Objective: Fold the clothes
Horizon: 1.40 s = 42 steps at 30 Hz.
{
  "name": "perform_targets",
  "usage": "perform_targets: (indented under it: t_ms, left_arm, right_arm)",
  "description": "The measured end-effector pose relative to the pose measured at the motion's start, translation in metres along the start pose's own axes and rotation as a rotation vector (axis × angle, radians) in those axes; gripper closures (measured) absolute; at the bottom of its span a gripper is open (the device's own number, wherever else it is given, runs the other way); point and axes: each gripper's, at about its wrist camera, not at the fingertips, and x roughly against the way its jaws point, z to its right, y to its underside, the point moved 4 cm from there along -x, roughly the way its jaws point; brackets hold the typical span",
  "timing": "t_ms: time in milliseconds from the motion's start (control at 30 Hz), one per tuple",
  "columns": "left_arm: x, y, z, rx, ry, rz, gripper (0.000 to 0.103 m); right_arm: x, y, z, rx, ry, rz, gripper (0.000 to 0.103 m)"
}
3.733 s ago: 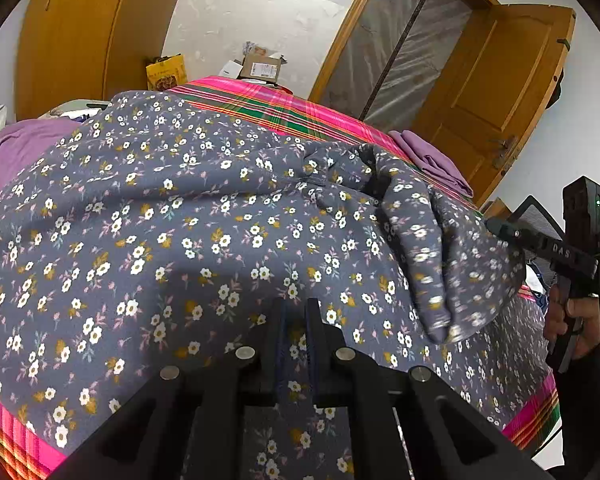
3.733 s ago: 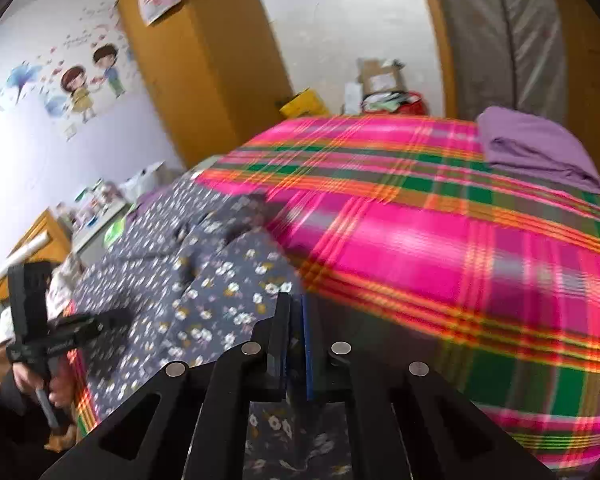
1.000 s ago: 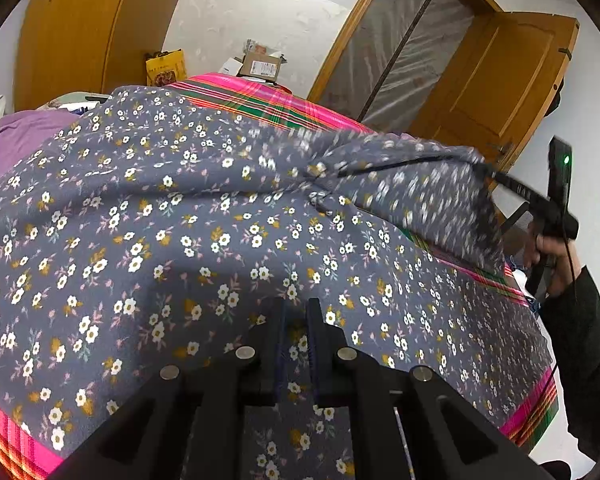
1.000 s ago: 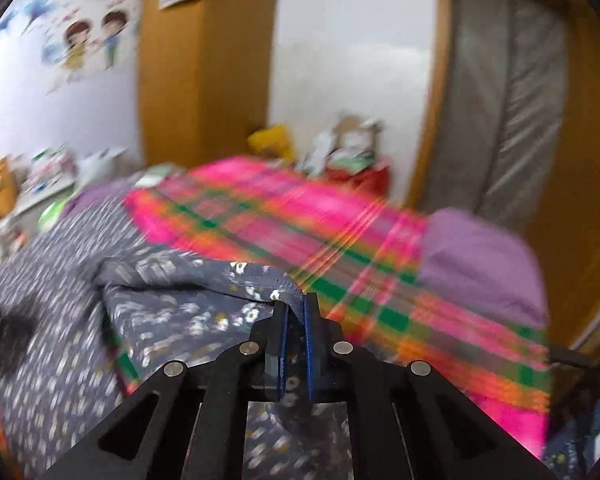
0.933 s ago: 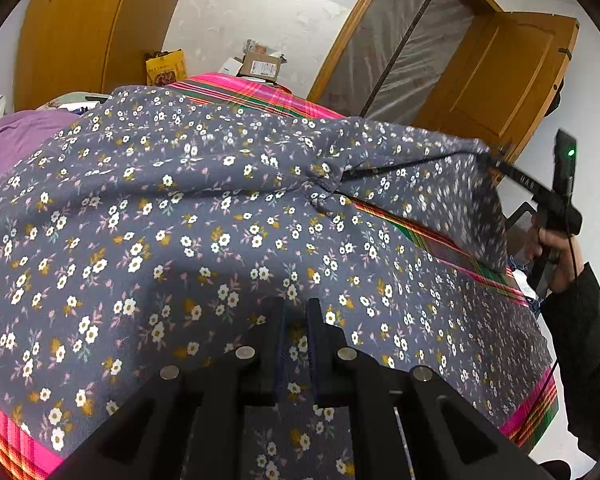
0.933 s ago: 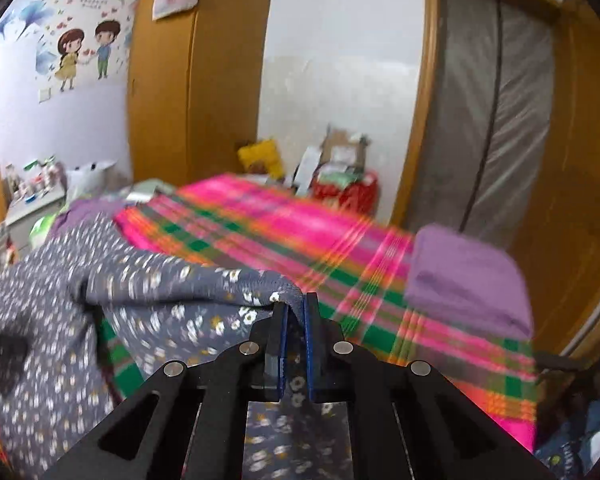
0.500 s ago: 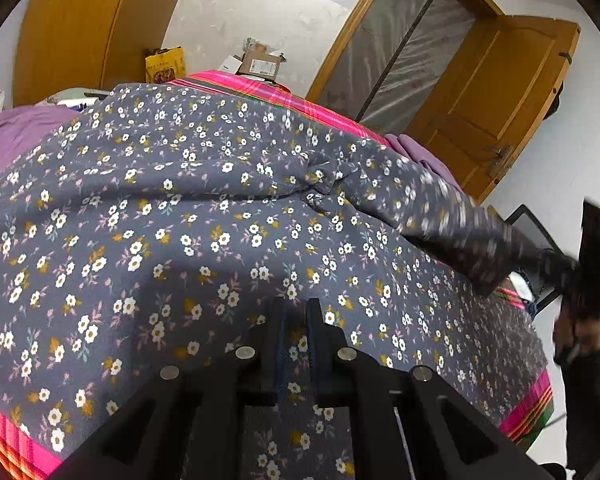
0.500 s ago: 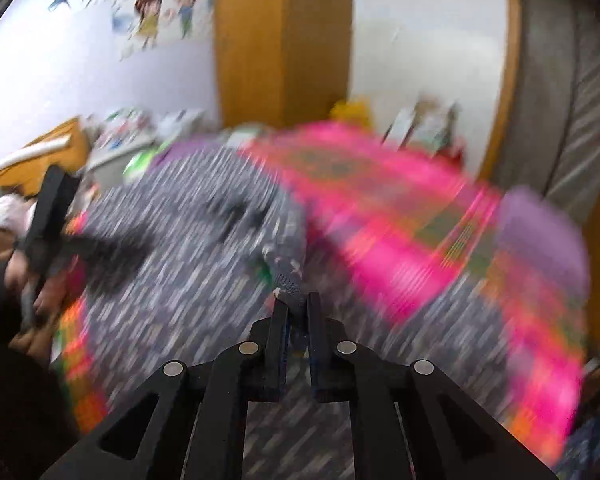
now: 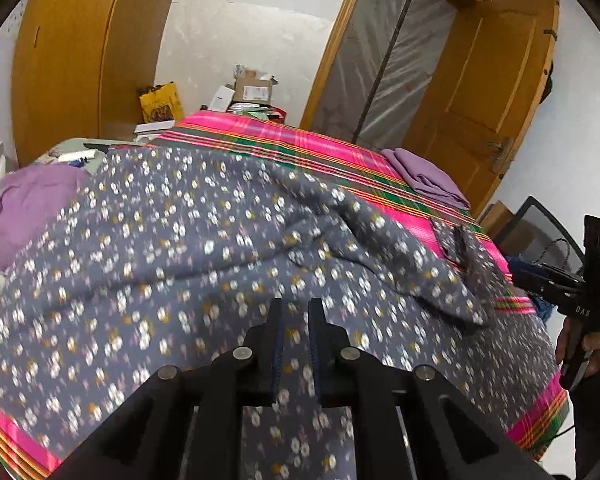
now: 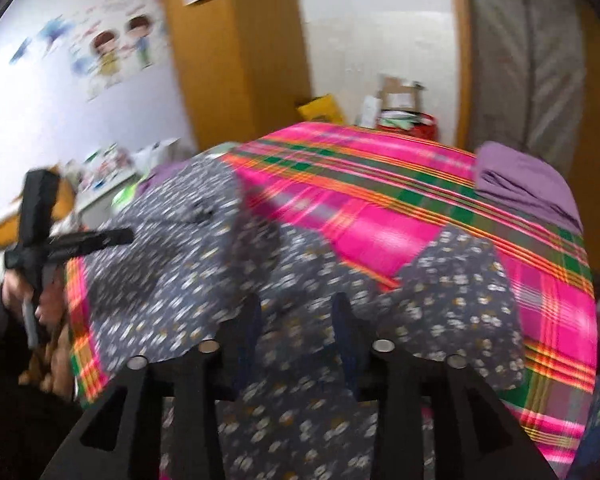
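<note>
One bed fills both views, its pink, green and orange plaid cover [image 9: 312,140] bare on the far half. Spread over the near half lies the grey floral garment [image 9: 160,248], wrinkled, with a loose fold thrown toward the right edge; in the right wrist view the same cloth [image 10: 172,280] runs from the left side down to the near edge. Wooden wardrobe doors [image 9: 72,56] stand at the far left, and an open wooden door [image 9: 496,80] at the far right. A folded purple cloth [image 9: 424,176] sits on the far right corner of the cover. At the far end, a cardboard box [image 9: 252,88] stands open among clutter; what it contains is unclear. Beside it leans a yellow bag [image 9: 160,102].

The left gripper [image 9: 296,316] has its jaws parting slightly, floral cloth showing in the narrow gap; whether the pads press it I cannot tell. The right gripper [image 10: 296,312] is opening, jaws wide apart above the cloth, gripping nothing.
</note>
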Motion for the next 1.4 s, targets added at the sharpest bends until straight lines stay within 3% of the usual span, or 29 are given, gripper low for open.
perform_targets:
  t_ms: [233, 367, 500, 667, 767, 800, 833, 900, 967, 1100, 1267, 1300, 1400]
  left_arm:
    - [-0.033, 0.004, -0.014, 0.026, -0.035, -0.058, 0.091]
    - [-0.041, 0.018, -0.019, 0.055, -0.012, -0.099, 0.091]
    - [-0.04, 0.019, -0.024, 0.081, 0.008, -0.098, 0.091]
    - [-0.038, 0.021, -0.028, 0.101, 0.032, -0.099, 0.091]
    - [-0.038, 0.022, -0.029, 0.104, 0.037, -0.1, 0.091]
    - [-0.038, 0.022, -0.029, 0.108, 0.042, -0.099, 0.091]
    - [-0.039, 0.022, -0.029, 0.112, 0.045, -0.099, 0.091]
    - [-0.039, 0.022, -0.03, 0.118, 0.051, -0.099, 0.091]
    - [-0.038, 0.022, -0.032, 0.12, 0.054, -0.098, 0.091]
    - [-0.036, 0.023, -0.033, 0.12, 0.053, -0.099, 0.091]
    - [-0.036, 0.022, -0.032, 0.115, 0.047, -0.1, 0.091]
    - [-0.036, 0.022, -0.032, 0.114, 0.047, -0.1, 0.091]
    - [-0.037, 0.022, -0.031, 0.114, 0.046, -0.1, 0.091]
  right_arm:
    - [-0.016, -0.029, 0.07, -0.071, 0.222, -0.005, 0.059]
    - [-0.034, -0.042, 0.122, -0.109, 0.28, -0.045, 0.058]
    - [-0.058, -0.035, 0.171, -0.192, 0.261, -0.14, 0.058]
    - [-0.05, -0.007, 0.194, -0.342, 0.088, -0.141, 0.058]
    - [-0.052, 0.007, 0.184, -0.305, 0.058, -0.188, 0.062]
    - [-0.05, 0.009, 0.178, -0.285, 0.059, -0.184, 0.07]
    - [-0.047, 0.009, 0.173, -0.274, 0.054, -0.173, 0.086]
    - [-0.042, 0.007, 0.161, -0.265, 0.039, -0.147, 0.094]
    - [-0.034, 0.004, 0.147, -0.239, 0.043, -0.123, 0.095]
    - [-0.007, -0.001, 0.081, -0.096, -0.051, -0.092, 0.095]
    - [-0.003, 0.036, -0.025, 0.18, -0.248, -0.233, 0.085]
    - [-0.005, 0.045, -0.038, 0.217, -0.269, -0.262, 0.077]
    - [-0.006, 0.055, -0.046, 0.248, -0.291, -0.264, 0.074]
